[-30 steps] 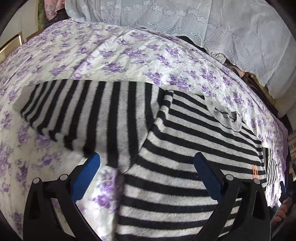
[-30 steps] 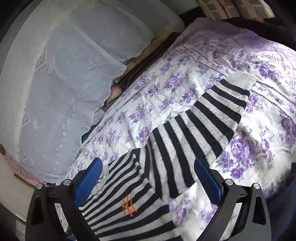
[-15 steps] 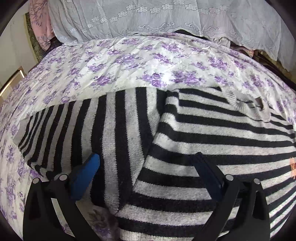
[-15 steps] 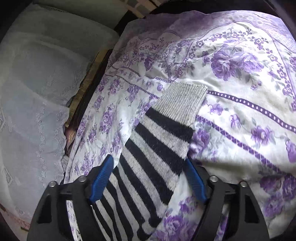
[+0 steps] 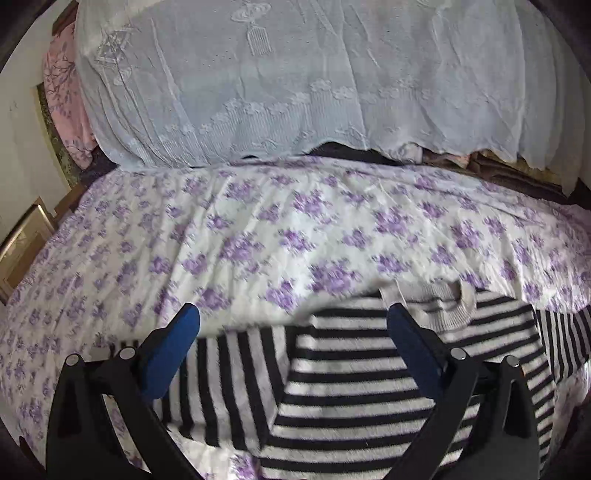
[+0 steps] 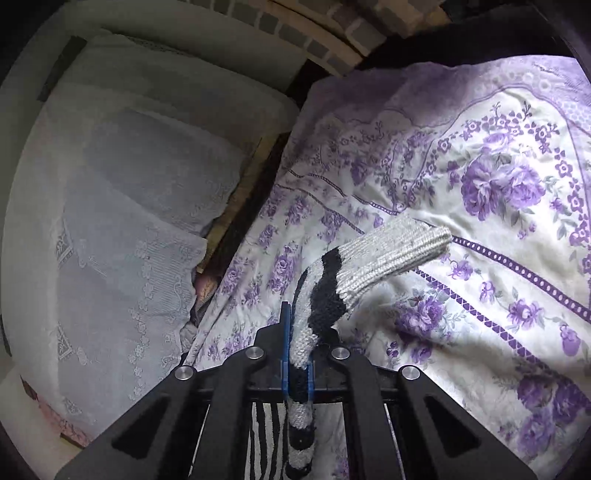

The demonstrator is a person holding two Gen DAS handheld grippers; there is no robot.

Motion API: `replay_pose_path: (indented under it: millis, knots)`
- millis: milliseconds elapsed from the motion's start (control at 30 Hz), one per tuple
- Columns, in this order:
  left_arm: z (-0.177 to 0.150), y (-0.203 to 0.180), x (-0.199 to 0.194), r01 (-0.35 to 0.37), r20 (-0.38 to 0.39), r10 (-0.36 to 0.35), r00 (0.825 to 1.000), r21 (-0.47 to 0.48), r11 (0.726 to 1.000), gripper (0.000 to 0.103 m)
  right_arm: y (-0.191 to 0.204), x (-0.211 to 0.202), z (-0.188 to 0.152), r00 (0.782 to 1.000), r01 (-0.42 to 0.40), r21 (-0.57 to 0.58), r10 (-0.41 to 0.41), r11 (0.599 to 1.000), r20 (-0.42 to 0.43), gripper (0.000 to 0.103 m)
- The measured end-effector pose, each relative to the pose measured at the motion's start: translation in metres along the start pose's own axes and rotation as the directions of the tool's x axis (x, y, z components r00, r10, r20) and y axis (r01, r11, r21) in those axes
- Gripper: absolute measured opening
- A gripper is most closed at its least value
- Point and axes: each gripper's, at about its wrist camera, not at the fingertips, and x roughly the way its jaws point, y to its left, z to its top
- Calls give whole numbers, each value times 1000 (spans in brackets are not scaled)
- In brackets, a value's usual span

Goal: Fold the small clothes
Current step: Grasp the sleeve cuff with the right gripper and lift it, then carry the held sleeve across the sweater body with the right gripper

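Observation:
A black-and-grey striped sweater [image 5: 351, 369] lies flat on the purple-flowered bedspread [image 5: 295, 229], its grey collar [image 5: 432, 306] towards the far side. My left gripper [image 5: 291, 314] hangs open above the sweater's shoulder and left sleeve, nothing between its blue pads. In the right wrist view my right gripper [image 6: 297, 332] has its jaws closing, and its pads pinch the striped sleeve [image 6: 325, 295] just behind the grey ribbed cuff [image 6: 395, 251]. The cuff sticks out past the fingertips and is lifted slightly off the bedspread [image 6: 480, 295].
A tall pile under a white lace cloth [image 5: 295, 92] runs along the far side of the bed, also seen as the lace cloth [image 6: 110, 221] at left. Pink fabric [image 5: 62, 92] and a wooden frame [image 5: 22, 243] sit at far left. A brick wall [image 6: 332, 33] stands beyond.
My left gripper rose and tipped up, so the sweater dropped low in its view. My right gripper slid out along the sleeve to the cuff and shut on it.

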Motion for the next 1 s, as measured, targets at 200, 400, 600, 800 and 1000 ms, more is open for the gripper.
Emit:
replay_pose_path:
  millis: [200,400,600,800,1000]
  knots:
    - [-88,-58,59,240,-199,-237,951,-11,971,99,-6,-6,-1,1000,14,18,-14,1000,1,7]
    - [-118,-114,99,231,-237,-196,952,132,964,99,-13,8,-1,994,109,23,-109,994,-1,7]
    - [-117,-89,84,294,-216,-273,937,68,953,99,17,-12,-3,994,44,-129,-31,991,102,7]
    - [-109,-40,87,171,-157,-167,973,15,985,99,42,-5,-18,997,65,-263,-54,963,50,9]
    - [-104,-23,106,195,-180,-200,963,-47,980,99,-35,19,0,980,194,104,-189,975,-59,19]
